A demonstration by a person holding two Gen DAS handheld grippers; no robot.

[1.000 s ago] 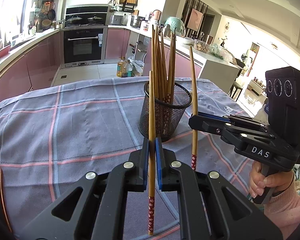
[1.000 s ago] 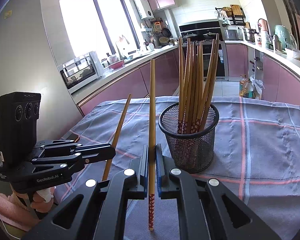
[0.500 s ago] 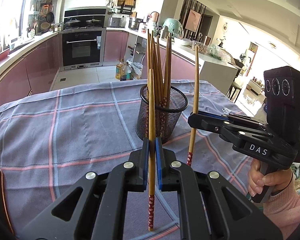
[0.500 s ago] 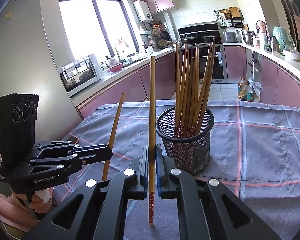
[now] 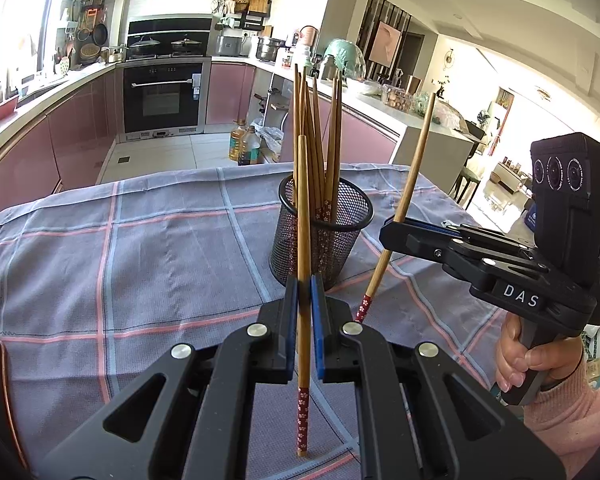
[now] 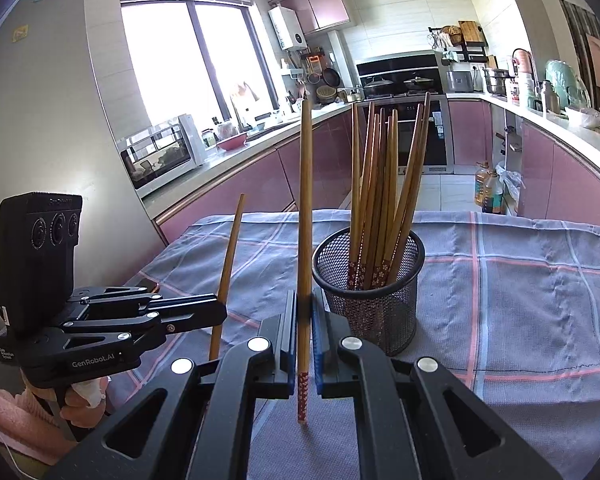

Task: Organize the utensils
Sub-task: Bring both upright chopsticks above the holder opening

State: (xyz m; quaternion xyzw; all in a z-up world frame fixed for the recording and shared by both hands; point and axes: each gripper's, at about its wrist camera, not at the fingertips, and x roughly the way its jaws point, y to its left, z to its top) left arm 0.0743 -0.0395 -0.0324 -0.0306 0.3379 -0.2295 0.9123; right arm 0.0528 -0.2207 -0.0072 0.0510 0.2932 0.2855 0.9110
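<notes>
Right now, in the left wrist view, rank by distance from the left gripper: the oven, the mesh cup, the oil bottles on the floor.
From the left gripper, nearest first:
1. Mesh cup, on the table just ahead.
2. Oil bottles, on the floor beyond the table.
3. Oven, at the far wall.

Two raised wooden chopsticks (image 5: 303,240) (image 6: 305,220) beside chopstick-filled black mesh holder (image 5: 320,236).

Right chopstick (image 5: 402,208) now tilts (top outward), farther from holder (image 5: 320,236).

On the tabletop (image 5: 160,248) stands the holder (image 5: 320,236) with chopsticks (image 6: 380,184) in it. Left tool (image 5: 304,308) and right tool (image 6: 304,320) each clamp one chopstick upright, near the holder, on opposite sides.
</notes>
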